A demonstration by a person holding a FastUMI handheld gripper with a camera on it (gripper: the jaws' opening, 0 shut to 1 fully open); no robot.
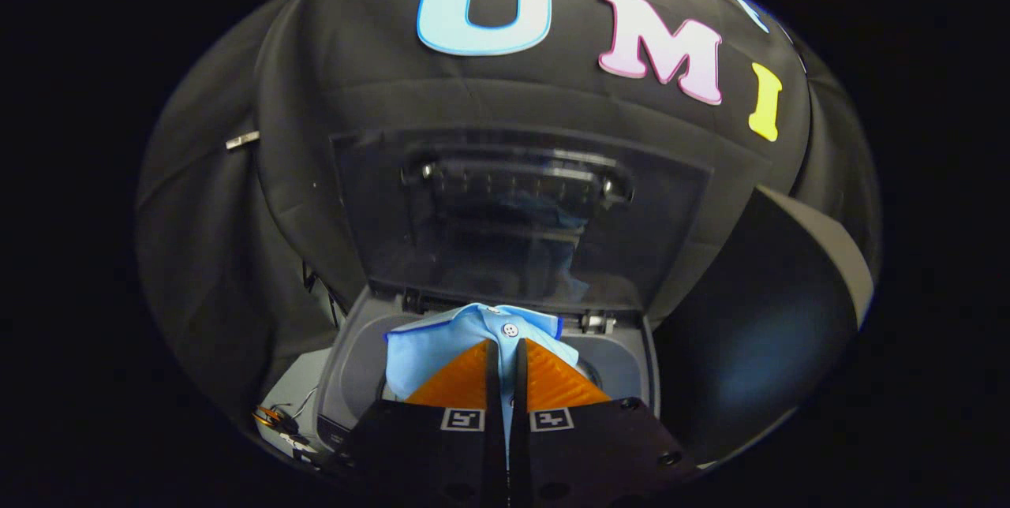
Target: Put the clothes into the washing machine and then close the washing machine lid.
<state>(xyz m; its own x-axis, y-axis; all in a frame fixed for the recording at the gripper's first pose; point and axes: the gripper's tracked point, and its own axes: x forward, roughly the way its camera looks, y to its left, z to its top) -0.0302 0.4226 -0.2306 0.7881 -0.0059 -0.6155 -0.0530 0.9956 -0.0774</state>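
Gripper (505, 350) angled down over the washing machine (359, 366) tub mouth. Orange fingers (458, 382) pinched nearly together on the light blue shirt (473, 334), cloth clamped between them, collar and button just ahead. Grey tub rim close both sides. Lid (521, 216) stands open, upright beyond, dark and glassy.

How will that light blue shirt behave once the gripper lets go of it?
Likely floppy: the light blue shirt drapes in folds around the gripper, which is shut on it. Probably light, so it should drop limply into the washing machine below its raised lid.
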